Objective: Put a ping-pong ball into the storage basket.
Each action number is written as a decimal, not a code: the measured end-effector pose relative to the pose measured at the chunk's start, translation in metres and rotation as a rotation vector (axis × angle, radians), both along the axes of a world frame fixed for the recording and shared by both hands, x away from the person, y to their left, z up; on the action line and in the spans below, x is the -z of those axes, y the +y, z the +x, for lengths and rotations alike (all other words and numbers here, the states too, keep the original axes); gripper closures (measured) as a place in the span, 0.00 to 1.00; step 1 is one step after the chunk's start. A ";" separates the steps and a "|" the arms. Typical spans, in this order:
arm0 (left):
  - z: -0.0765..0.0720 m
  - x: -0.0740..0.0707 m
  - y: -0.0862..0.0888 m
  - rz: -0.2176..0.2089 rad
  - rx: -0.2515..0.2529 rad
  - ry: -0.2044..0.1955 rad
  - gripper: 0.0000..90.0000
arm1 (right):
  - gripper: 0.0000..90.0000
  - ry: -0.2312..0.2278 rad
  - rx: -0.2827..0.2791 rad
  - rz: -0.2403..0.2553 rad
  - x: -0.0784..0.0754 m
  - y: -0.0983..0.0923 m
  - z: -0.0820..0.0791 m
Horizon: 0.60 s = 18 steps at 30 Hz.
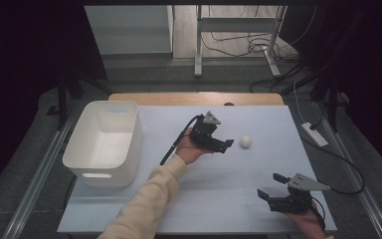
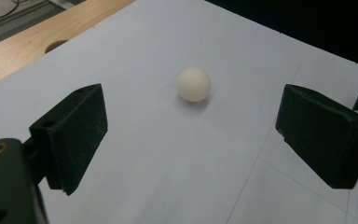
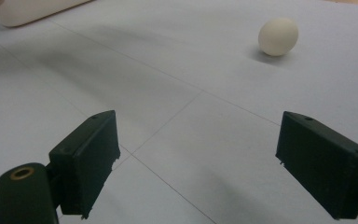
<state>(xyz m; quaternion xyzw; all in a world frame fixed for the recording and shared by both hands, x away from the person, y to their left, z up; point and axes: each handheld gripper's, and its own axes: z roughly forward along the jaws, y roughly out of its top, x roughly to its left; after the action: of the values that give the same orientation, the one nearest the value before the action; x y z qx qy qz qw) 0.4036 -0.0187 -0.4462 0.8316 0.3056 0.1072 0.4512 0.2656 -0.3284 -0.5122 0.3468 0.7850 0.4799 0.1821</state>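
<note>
My left gripper (image 1: 227, 143) has its jaws spread wide and holds nothing; in the left gripper view the white ball (image 2: 194, 84) lies on the counter (image 2: 168, 154) ahead of the gap between them, touching neither. My right gripper (image 1: 272, 186) rests near the front right of the counter, jaws just as wide apart and likewise empty, well apart from the ball, which its own view shows far off toward the upper right (image 3: 278, 36). From above, the ball (image 1: 245, 141) sits just beyond my left jaws, right of the counter's middle. It is round, so it has no long axis and no facing that I can tell. I can read no writing or brand on it. A white bin (image 1: 104, 144) stands at the counter's left side.
</note>
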 end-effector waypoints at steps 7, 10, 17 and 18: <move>0.002 0.001 -0.006 0.007 0.008 0.001 0.11 | 0.15 0.001 0.001 -0.001 0.000 0.000 0.000; 0.003 0.001 -0.009 0.012 0.012 0.002 0.11 | 0.15 0.000 0.002 0.001 -0.001 0.000 0.000; 0.003 0.002 -0.015 0.010 0.014 0.002 0.11 | 0.15 -0.003 0.000 0.002 -0.001 0.000 0.000; 0.004 0.003 -0.015 0.013 0.018 0.001 0.11 | 0.15 -0.003 0.000 0.003 -0.001 0.000 0.000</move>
<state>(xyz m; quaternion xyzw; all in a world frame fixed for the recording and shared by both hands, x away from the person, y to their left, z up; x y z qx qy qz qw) 0.4073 -0.0342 -0.4487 0.8372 0.2979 0.1046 0.4466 0.2652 -0.3286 -0.5112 0.3463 0.7842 0.4814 0.1828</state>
